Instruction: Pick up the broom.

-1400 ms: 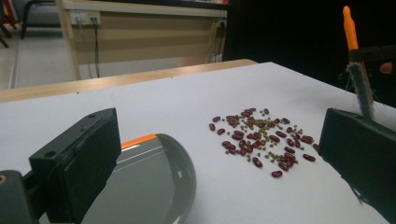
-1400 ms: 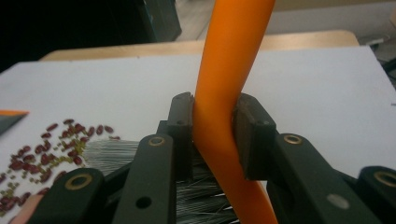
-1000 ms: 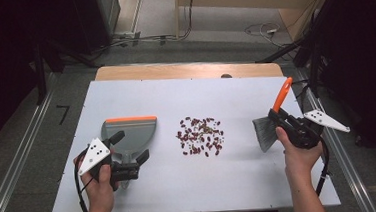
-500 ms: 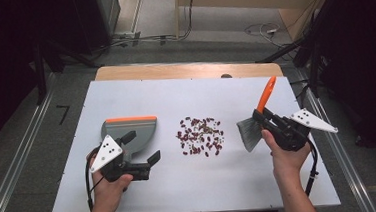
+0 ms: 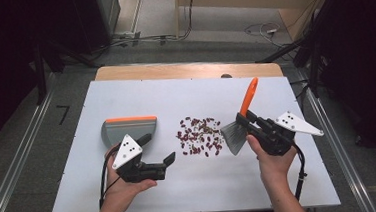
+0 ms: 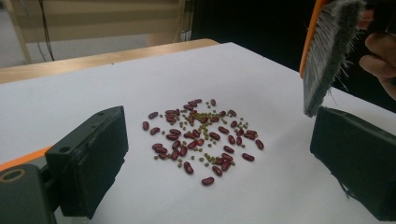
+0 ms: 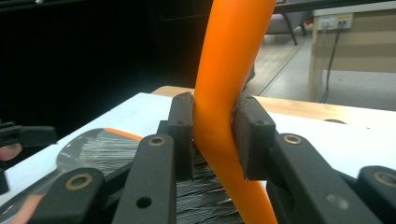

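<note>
A pile of red beans and small green peas (image 5: 199, 135) lies mid-table. Left of it sits a grey dustpan (image 5: 122, 128) with an orange rim. My left gripper (image 5: 158, 148) is just in front of the dustpan, pointing at the pile, open; its jaws have just been closing a little with nothing between them. In the left gripper view the beans (image 6: 201, 137) lie beyond the left gripper (image 6: 219, 161). My right gripper (image 5: 243, 120) is shut on the orange handle of a brush (image 5: 249, 95), whose grey bristles (image 5: 233, 137) hang at the pile's right edge. The right gripper (image 7: 215, 135) pinches the handle (image 7: 229, 70).
The white board (image 5: 282, 189) rests on a wooden table (image 5: 183, 70). Metal rails (image 5: 10, 178) run along both sides on the floor. Cables (image 5: 141, 38) and dark equipment stand beyond the far edge. The dustpan (image 7: 93, 147) also appears low left in the right gripper view.
My left gripper has come away from the dustpan's handle and swung right toward the beans. My right gripper has carried the brush left, up to the pile's right edge.
</note>
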A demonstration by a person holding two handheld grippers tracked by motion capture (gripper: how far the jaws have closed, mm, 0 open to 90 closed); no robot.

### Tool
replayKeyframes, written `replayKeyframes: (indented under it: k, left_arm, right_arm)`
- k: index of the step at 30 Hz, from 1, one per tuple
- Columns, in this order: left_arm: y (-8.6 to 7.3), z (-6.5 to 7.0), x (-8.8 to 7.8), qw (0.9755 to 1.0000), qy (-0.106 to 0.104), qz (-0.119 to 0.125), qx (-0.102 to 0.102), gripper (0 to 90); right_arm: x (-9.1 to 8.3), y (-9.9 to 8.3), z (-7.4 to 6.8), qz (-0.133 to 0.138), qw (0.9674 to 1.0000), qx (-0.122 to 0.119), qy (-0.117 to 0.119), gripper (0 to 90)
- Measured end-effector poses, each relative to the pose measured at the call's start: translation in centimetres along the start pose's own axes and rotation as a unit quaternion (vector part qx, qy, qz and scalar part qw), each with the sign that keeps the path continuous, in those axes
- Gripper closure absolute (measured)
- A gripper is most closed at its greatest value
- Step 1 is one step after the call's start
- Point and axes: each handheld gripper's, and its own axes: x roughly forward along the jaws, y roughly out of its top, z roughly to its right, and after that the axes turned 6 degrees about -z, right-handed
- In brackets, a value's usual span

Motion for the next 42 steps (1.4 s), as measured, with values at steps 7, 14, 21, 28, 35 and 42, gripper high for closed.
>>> replayKeyframes:
  k: [7, 14, 21, 28, 35, 42]
  left_arm:
    - [0.2, 0.9, 0.6, 0.9996, -0.028, 0.003, -0.005, 9.8]
    - [0.2, 2.0, 1.3, 0.9978, -0.066, 0.001, -0.008, 18.4]
    - [0.3, 3.2, 2.2, 0.9954, -0.096, -0.005, -0.007, 24.1]
    - [0.2, 4.3, 3.2, 0.9946, -0.103, -0.014, -0.007, 26.0]
    - [0.1, 5.6, 4.1, 0.9945, -0.101, -0.025, 0.001, 29.0]
    - [0.1, 6.1, 4.5, 0.9953, -0.094, -0.022, 0.002, 40.9]
  right_arm:
    - [0.7, -0.2, -1.6, 0.000, 0.9998, -0.007, 0.016, 69.1]
    - [1.2, -0.2, -3.0, 0.002, 0.9994, -0.008, 0.033, 69.1]
    - [1.7, -0.4, -4.4, 0.004, 0.9988, -0.017, 0.045, 69.0]
    - [2.1, -0.5, -5.4, 0.001, 0.9983, -0.019, 0.055, 69.1]
    - [2.4, -0.7, -6.6, 0.001, 0.9976, -0.025, 0.064, 69.0]
    - [2.5, -0.8, -7.5, 0.000, 0.9969, -0.027, 0.073, 69.0]
